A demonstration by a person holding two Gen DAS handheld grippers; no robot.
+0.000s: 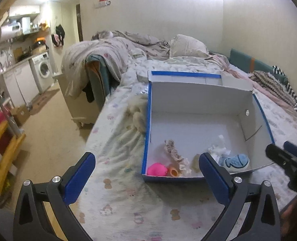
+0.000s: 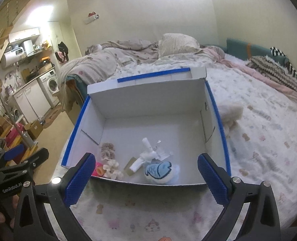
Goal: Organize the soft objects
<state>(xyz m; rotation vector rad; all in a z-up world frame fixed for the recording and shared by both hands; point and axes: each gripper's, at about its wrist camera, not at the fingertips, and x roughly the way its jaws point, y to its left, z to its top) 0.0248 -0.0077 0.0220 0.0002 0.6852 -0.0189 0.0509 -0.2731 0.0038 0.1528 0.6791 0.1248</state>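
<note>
An open white cardboard box with blue edges (image 1: 198, 104) (image 2: 148, 98) sits on the bed. Inside lie a pink soft toy (image 1: 157, 169) (image 2: 98, 170), scrunchies (image 1: 175, 153) (image 2: 107, 150), a white packet (image 2: 146, 155) and a blue fish plush (image 1: 236, 161) (image 2: 158, 170). A cream fluffy item (image 1: 137, 112) (image 2: 229, 112) lies on the bed beside the box. My left gripper (image 1: 147, 172) is open and empty, near the box's front left corner. My right gripper (image 2: 146, 172) is open and empty, at the box's front wall.
The bed sheet (image 1: 116, 140) carries a rumpled duvet (image 1: 100, 54), a pillow (image 1: 186, 46) and a striped knit throw (image 2: 277, 70) at the far side. The bed's left edge drops to the floor (image 1: 48, 124). A washing machine (image 1: 43, 69) and cabinets stand far left.
</note>
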